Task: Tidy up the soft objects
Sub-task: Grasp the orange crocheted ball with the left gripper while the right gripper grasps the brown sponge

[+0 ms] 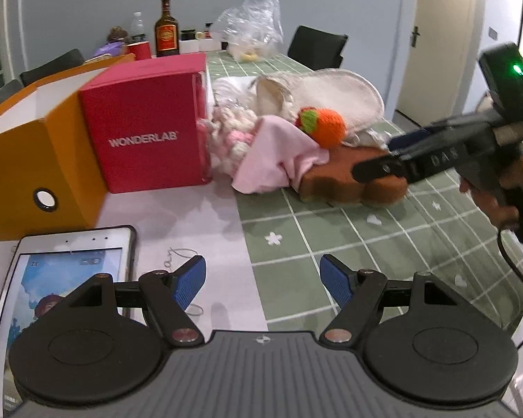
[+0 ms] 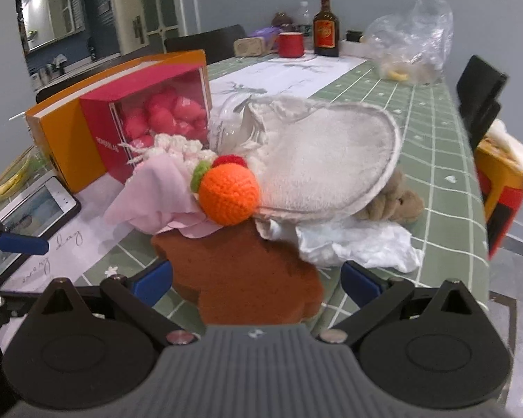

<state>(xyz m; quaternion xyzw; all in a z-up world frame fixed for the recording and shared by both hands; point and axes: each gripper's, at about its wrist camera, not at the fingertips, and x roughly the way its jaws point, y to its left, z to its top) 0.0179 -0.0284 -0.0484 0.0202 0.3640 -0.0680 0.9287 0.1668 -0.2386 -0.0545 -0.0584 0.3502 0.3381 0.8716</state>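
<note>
Brown sponge (image 2: 247, 278) lies on the green checked bench (image 2: 432, 160) at the near edge of a soft pile: pink cloth (image 2: 150, 195), orange knit ball (image 2: 228, 195), cream slipper (image 2: 327, 160). Right gripper (image 2: 256, 280) has its jaws spread either side of the sponge, pads apart from it. Left gripper (image 1: 263, 280) hangs spread and empty over the bench, near a phone (image 1: 69, 278)

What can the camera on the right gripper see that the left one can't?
Only the right wrist view shows the pink balls inside the red box, a brown plush toy and crumpled white plastic. Only the left wrist view shows the box's WONDERLAB lettering. Both show the orange knitted ball, pink cloth, brown sponge and phone.
</note>
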